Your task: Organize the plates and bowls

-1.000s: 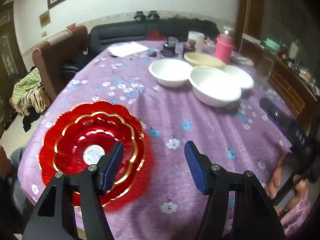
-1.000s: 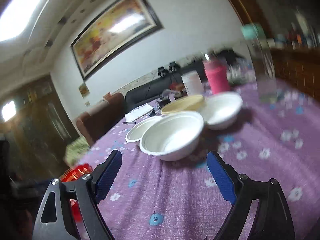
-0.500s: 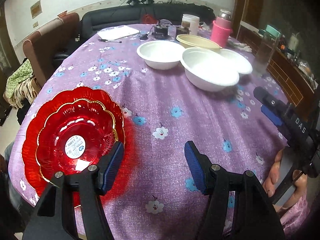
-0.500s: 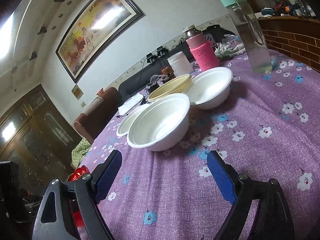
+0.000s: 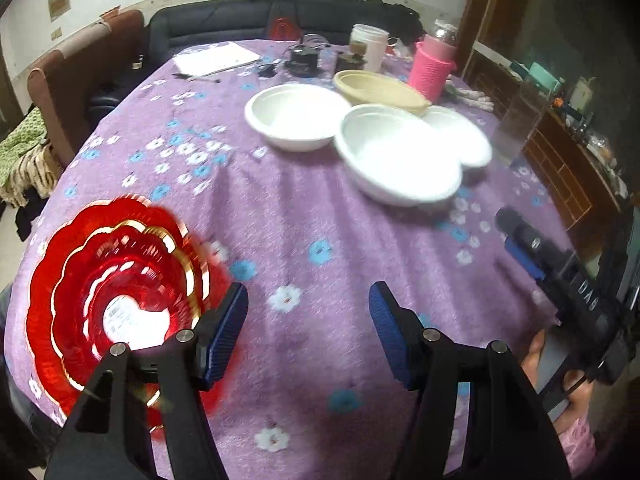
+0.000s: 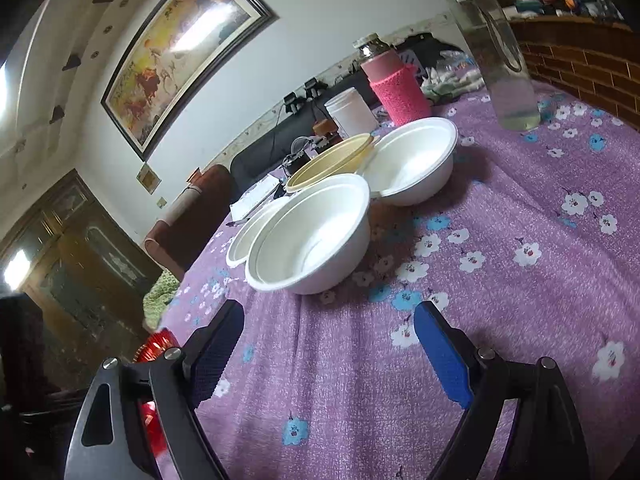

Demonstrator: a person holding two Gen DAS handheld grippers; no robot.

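Observation:
Two stacked red scalloped plates with gold rims lie at the table's near left; their edge also shows in the right wrist view. Three white bowls sit mid-table: nearest, far left, far right. A beige bowl sits behind them. My left gripper is open and empty, just right of the red plates. My right gripper is open and empty, low over the cloth before the nearest white bowl; it also shows in the left wrist view.
A purple flowered cloth covers the table. A pink-sleeved jar, a white cup, papers and small items stand at the back. A clear bottle stands at the right. A brown chair and sofa lie beyond.
My left gripper has swung a little, so the red plates sit lower left and blurred. My right gripper has moved closer to the nearest white bowl. Both stay open.

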